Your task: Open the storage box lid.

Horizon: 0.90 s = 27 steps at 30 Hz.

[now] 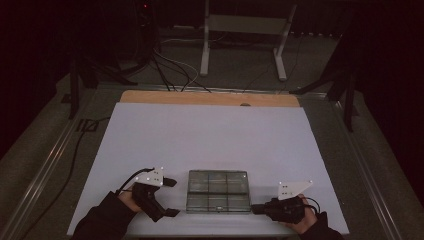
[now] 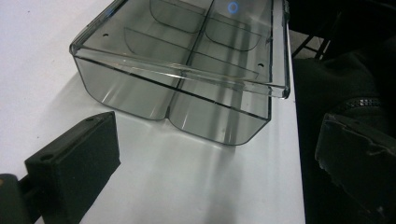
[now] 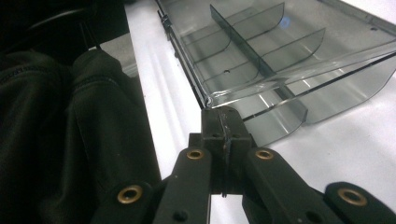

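A smoky clear plastic box (image 1: 218,191) with a closed lid and several inner compartments lies near the front edge of the white-covered table (image 1: 210,135). My left gripper (image 1: 171,198) is just left of the box, pointing at its left side, open with nothing between its fingers. In the left gripper view the box (image 2: 187,70) lies ahead of the wide-apart jaws of my left gripper (image 2: 215,172). My right gripper (image 1: 256,208) is shut at the box's front right corner. In the right gripper view my right gripper (image 3: 226,122) sits just below the lid's corner lip of the box (image 3: 280,60).
The table's wooden back edge (image 1: 210,98) shows beyond the white sheet. Behind it stand a metal frame (image 1: 245,30) and floor cables (image 1: 170,70). A person's dark sleeves (image 1: 102,220) come in at the front edge; dark clothing (image 3: 70,140) hangs beside the table edge.
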Motion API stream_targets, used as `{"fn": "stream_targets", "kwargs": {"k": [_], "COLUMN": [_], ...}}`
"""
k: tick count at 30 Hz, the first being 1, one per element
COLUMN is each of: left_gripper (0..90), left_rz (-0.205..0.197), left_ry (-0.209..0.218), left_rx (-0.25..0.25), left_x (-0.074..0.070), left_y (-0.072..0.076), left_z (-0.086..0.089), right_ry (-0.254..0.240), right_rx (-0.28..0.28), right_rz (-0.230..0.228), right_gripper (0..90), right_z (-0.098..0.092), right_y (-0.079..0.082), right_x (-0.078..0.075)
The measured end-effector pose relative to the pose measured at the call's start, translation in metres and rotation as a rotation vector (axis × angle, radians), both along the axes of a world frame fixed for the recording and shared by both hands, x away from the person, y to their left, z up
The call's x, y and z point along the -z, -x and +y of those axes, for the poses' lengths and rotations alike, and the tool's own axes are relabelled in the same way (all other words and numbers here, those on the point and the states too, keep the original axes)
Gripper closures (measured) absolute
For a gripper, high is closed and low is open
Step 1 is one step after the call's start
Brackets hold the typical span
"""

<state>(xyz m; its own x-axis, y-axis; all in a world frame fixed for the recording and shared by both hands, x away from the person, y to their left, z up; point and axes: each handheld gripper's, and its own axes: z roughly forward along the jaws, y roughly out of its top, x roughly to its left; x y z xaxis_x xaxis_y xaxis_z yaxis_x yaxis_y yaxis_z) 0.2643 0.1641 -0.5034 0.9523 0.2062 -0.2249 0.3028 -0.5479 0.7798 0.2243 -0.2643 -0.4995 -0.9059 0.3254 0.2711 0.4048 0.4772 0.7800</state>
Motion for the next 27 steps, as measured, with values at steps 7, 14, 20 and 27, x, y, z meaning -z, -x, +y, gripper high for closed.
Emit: {"fn": "stream_targets", "kwargs": {"k": [7,14,20,27], "left_gripper": [1.6,1.6,1.6,1.6], "left_rz": [-0.019,-0.030,-0.043,-0.081], "left_ry": [0.010,0.019,0.059,0.076], "left_rx": [0.002,0.003,-0.008,-0.019], "left_x": [-0.002,-0.003,-0.005,-0.012], "left_y": [0.000,-0.001,-0.001,0.001], "left_z": [0.000,-0.001,-0.001,-0.003], "right_ry": [-0.040,-0.067,-0.075,-0.089], "right_rx": [0.027,0.042,0.050,0.061], "right_rz": [-0.004,-0.003,-0.006,-0.008], "right_gripper": [90.0,90.0,90.0,90.0], "right_z": [-0.002,-0.004,-0.003,-0.003], "right_y": [-0.001,-0.003,-0.004,-0.005], "right_x": [-0.005,-0.008,-0.010,-0.012]}}
